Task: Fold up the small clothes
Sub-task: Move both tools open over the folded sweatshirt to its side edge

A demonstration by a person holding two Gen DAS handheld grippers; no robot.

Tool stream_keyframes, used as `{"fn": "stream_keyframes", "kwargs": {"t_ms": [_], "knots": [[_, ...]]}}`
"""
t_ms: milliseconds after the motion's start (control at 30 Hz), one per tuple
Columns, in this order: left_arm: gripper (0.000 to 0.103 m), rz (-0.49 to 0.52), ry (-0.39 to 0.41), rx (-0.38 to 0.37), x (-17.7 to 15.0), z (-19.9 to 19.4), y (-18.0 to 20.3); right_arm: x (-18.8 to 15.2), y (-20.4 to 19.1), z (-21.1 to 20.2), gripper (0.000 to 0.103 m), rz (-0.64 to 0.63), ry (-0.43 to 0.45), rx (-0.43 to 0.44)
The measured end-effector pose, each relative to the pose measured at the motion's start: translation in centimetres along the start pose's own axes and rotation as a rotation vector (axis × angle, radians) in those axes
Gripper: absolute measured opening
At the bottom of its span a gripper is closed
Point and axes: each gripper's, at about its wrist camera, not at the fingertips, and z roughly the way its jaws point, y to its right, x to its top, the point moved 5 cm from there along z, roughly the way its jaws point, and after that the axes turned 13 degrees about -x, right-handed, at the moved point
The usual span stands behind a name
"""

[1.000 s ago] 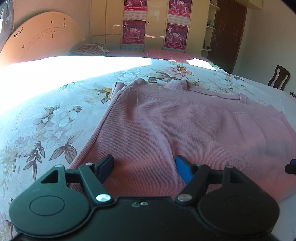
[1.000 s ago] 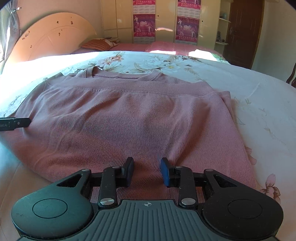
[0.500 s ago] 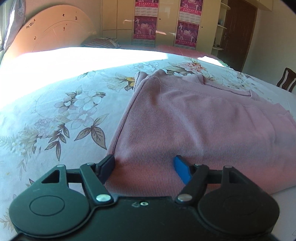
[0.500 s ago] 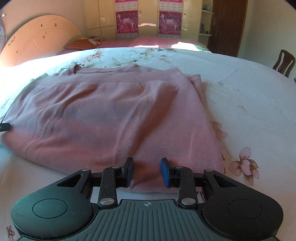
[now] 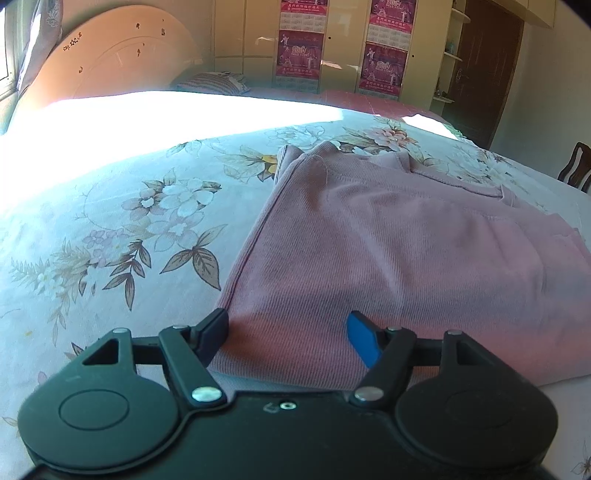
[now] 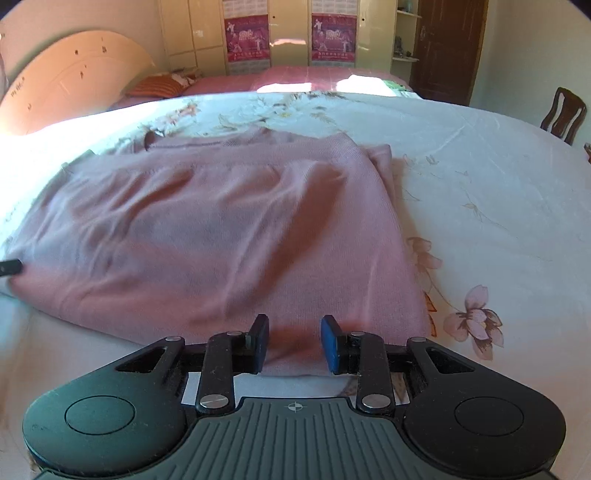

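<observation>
Lying partly folded on bed (image 5: 110, 206), pink sweater (image 5: 406, 258) needed final fold; left tool (image 5: 288, 332) wide, right tool (image 6: 293, 341) narrow, neither gripping.

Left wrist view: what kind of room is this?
A bedroom, most likely: a bed with a floral sheet and rounded headboard, a striped pillow, and wardrobe doors along the far wall.

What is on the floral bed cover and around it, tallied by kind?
Pink garment: 1
Grippers, left and right: 2
Striped pillow: 1
Wooden chair: 1
Wall calendars: 2
Total: 7
</observation>
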Motion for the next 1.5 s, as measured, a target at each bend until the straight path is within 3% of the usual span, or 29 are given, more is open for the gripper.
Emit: {"fn": "stream_keyframes", "kwargs": {"t_ms": [133, 300, 433, 533, 600, 733, 933, 1100, 1333, 1433, 1500], "knots": [[0.074, 0.002, 0.049, -0.068, 1.2, -1.2, 2.4, 1.4, -2.9, -0.6, 0.031, -0.056, 0.064, 0.019], [0.075, 0.057, 0.041, -0.128, 2.5, 0.7, 6.2, 3.1, -6.4, 0.2, 0.031, -0.058, 0.092, 0.081], [0.075, 0.092, 0.016, -0.127, 2.9, 3.2, 7.9, 4.6, -9.4, 1.0, 0.031, -0.066, 0.107, 0.129], [0.076, 0.083, -0.025, -0.085, 2.5, 5.1, 7.7, 5.6, -11.1, 1.7, 0.031, -0.076, 0.12, 0.143], [0.083, 0.042, -0.025, -0.078, 2.2, 5.6, 6.9, 5.8, -11.9, 2.6, 0.031, -0.087, 0.116, 0.136], [0.084, 0.039, -0.032, -0.074, 2.3, 5.3, 6.6, 4.8, -12.5, 4.7, 0.031, -0.151, 0.059, 0.118], [0.082, 0.018, -0.032, -0.071, 2.5, 4.6, 6.5, 5.9, -12.4, 3.0, 0.031, -0.108, 0.132, 0.148], [0.084, 0.036, -0.038, -0.062, 2.4, 4.9, 6.6, 4.8, -13.4, 5.0, 0.032, -0.144, 0.055, 0.127], [0.083, 0.022, -0.03, -0.078, 2.2, 3.1, 6.4, 4.2, -12.3, 3.3, 0.034, -0.11, 0.076, 0.145], [0.083, 0.025, -0.032, -0.095, 1.5, 2.1, 6.5, 3.2, -12.0, 2.7, 0.037, -0.123, 0.079, 0.133], [0.083, 0.035, -0.047, -0.104, 0.6, 1.9, 6.7, 2.4, -11.8, 2.5, 0.046, -0.137, 0.079, 0.122]]}}
